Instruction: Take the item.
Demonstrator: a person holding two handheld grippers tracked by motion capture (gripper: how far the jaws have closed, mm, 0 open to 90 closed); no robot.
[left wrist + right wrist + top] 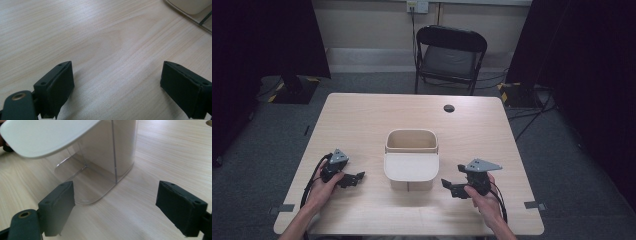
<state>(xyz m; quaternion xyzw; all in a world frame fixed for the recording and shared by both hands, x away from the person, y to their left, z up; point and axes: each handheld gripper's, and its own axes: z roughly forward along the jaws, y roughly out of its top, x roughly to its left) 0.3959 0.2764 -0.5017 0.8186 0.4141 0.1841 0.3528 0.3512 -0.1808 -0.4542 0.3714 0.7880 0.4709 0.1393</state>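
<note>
A clear plastic container (411, 150) with a white hinged lid (411, 169) flipped open toward the person stands at the table's middle. In the right gripper view the container (110, 152) rises close ahead, its lid (45, 135) overhanging at upper left. My left gripper (357, 177) rests low on the table left of the container, jaws wide apart over bare wood (117, 82). My right gripper (451, 186) sits right of the container, open with nothing between its jaws (115, 205). A corner of the container (192, 7) shows at the top right of the left gripper view.
The light wooden table (362, 120) has a dark cable hole (449, 108) near its far edge. A black folding chair (449, 57) stands behind the table. Dark curtains hang at both sides, and cables trail on the grey floor.
</note>
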